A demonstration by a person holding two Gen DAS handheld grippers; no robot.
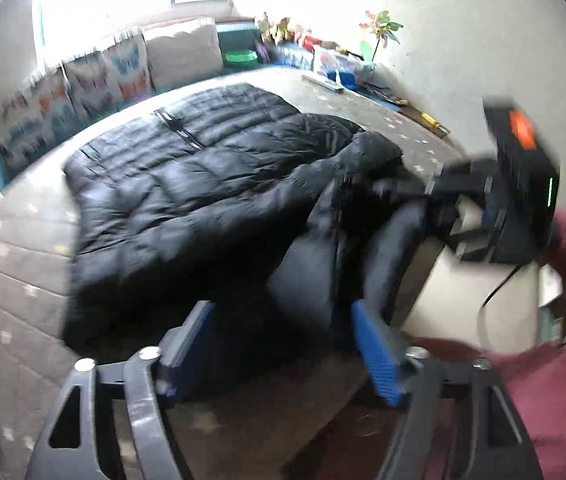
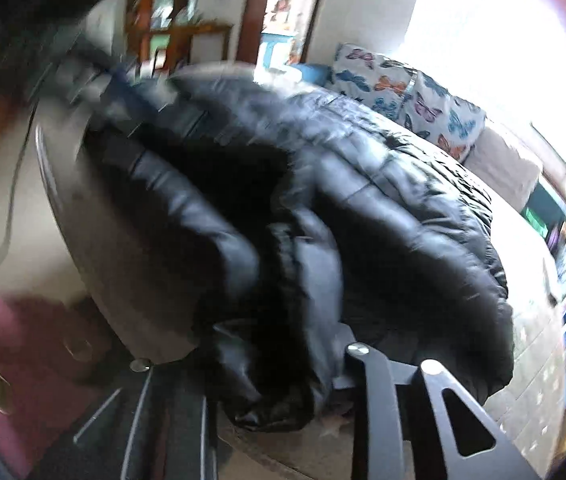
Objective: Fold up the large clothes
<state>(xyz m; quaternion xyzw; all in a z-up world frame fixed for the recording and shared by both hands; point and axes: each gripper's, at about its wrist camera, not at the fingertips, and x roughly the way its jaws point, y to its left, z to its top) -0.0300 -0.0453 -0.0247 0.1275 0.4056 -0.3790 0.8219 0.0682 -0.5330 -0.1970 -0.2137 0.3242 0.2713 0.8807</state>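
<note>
A large black puffer jacket (image 1: 187, 184) lies spread on a grey-brown bed (image 1: 15, 280), with one end bunched up at the bed's near right edge. My left gripper (image 1: 283, 340) is open, its blue pads (image 1: 375, 356) wide apart just in front of the jacket's near edge, holding nothing. My right gripper (image 1: 435, 188) shows at the right of the left wrist view, reaching into the bunched end. In the right wrist view the jacket (image 2: 383, 208) fills the frame and a fold of it (image 2: 283, 360) covers the right gripper's fingertips.
Butterfly-print pillows (image 1: 83, 80) line the bed's far side under a bright window. Toys, boxes and a plant (image 1: 323, 56) crowd the far right corner by the wall. My maroon sleeve (image 1: 555, 380) is at the lower right. A wooden shelf and doorway (image 2: 187, 32) stand behind.
</note>
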